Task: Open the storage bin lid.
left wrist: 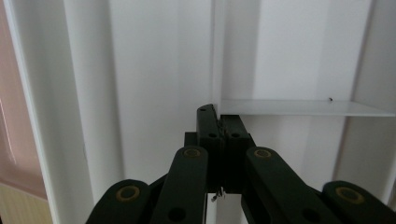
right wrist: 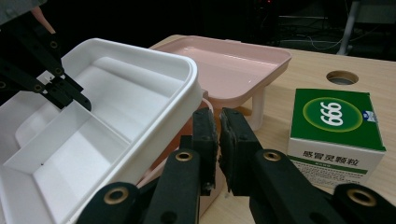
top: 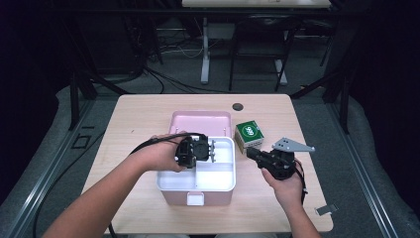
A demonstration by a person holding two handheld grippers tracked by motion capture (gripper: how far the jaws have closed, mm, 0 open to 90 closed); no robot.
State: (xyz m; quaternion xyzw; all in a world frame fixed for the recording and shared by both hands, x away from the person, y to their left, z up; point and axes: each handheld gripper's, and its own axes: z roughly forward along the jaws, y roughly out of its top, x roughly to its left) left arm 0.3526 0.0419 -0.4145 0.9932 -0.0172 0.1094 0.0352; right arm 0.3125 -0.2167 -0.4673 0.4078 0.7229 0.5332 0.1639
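Note:
A pink box (top: pixel 173 198) with its lid (top: pixel 200 121) thrown back holds a white divided tray (top: pixel 195 187). My left gripper (top: pixel 213 150) reaches into the tray from the left. Seen along the left gripper (left wrist: pixel 218 112), the jaws are pressed together on the thin upright divider wall (left wrist: pixel 216 46), right where it meets the cross wall (left wrist: pixel 303 107). The right gripper view shows that left gripper (right wrist: pixel 77 98) inside the tray (right wrist: pixel 187 70). My right gripper (top: pixel 250 151) hovers just right of the box, shut and empty (right wrist: pixel 219 116). A green carton (top: pixel 249 134) marked 999 (right wrist: pixel 334 126) stands beside it.
A round cable hole (top: pixel 238 106) sits in the tabletop behind the carton. A small metal clip (top: pixel 325 209) lies near the table's front right corner. Bare wood lies left of the box (top: pixel 129 129). Desk legs and cables stand on the floor beyond.

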